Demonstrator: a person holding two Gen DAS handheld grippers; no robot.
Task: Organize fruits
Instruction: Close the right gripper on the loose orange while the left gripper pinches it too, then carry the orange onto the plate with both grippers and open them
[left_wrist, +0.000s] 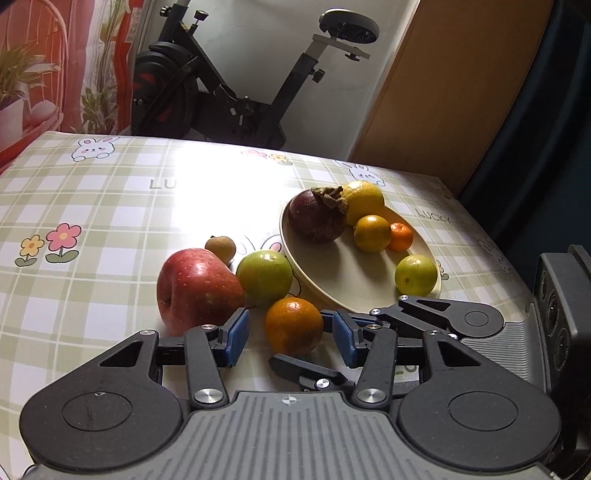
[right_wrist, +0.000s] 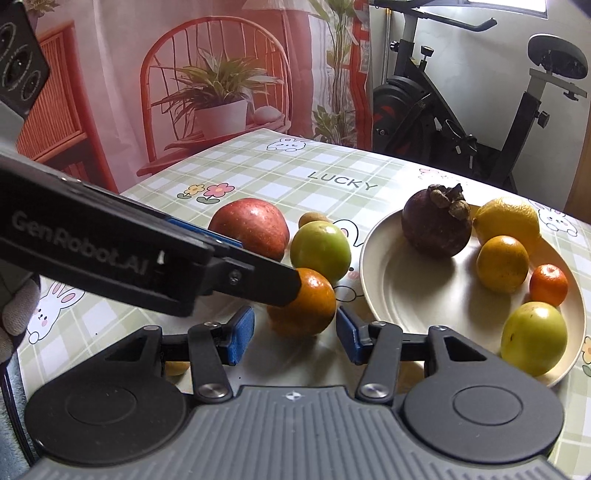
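Observation:
An orange (left_wrist: 293, 325) (right_wrist: 303, 302) lies on the checked tablecloth just left of a cream plate (left_wrist: 332, 280) (right_wrist: 399, 295). My left gripper (left_wrist: 291, 338) is open, its blue pads on either side of the orange with small gaps. My right gripper (right_wrist: 295, 336) is also open around the same orange. One of the left gripper's fingers (right_wrist: 258, 275) touches the orange's top. A red apple (left_wrist: 195, 288), a green fruit (left_wrist: 264, 277) and a small brown fruit (left_wrist: 220, 247) sit behind it. The plate holds a dark purple fruit (left_wrist: 316, 218), a lemon (left_wrist: 364, 197) and several smaller citrus and green fruits.
An exercise bike (left_wrist: 221, 92) stands beyond the table's far edge, beside a wooden panel (left_wrist: 443, 92). A printed backdrop (right_wrist: 184, 92) hangs at the far left. A gloved hand (right_wrist: 14, 314) shows at the left edge of the right wrist view.

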